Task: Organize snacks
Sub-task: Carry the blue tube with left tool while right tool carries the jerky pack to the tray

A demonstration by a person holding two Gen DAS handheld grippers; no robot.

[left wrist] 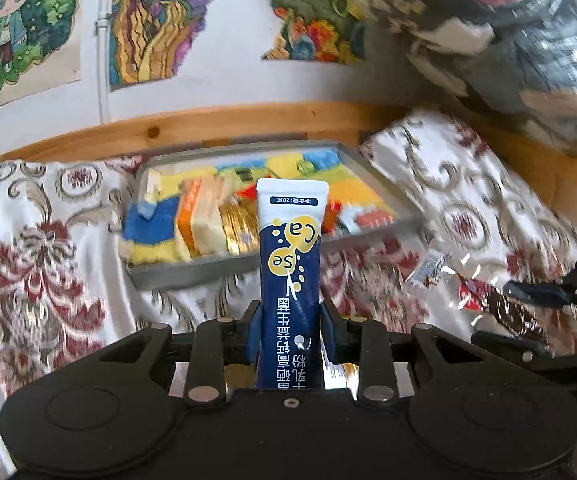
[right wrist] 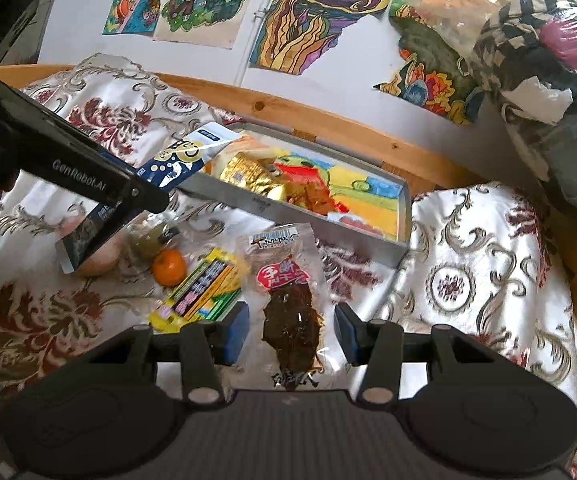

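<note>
My left gripper [left wrist: 290, 316] is shut on a blue and white "Ca Se" sachet stick [left wrist: 288, 248], which stands upright in front of the grey tray [left wrist: 192, 276] of snacks. In the right wrist view the same gripper [right wrist: 140, 196] reaches in from the left, with the sachet [right wrist: 184, 160] at the tray's [right wrist: 288, 208] near left corner. My right gripper [right wrist: 292, 328] is shut on a clear packet of dark dried meat [right wrist: 284, 280] with a red label. That packet [left wrist: 508, 312] also shows at the right edge of the left wrist view, between the right gripper's fingers [left wrist: 536, 292].
On the flowered cloth left of the meat packet lie an orange [right wrist: 169, 267], a yellow-green packet [right wrist: 200, 292], a greenish wrapped item [right wrist: 152, 240] and a round pale fruit [right wrist: 96, 260]. A small clear wrapper [left wrist: 428, 272] lies near the tray. A wooden rail [right wrist: 328, 116] and a wall with drawings stand behind.
</note>
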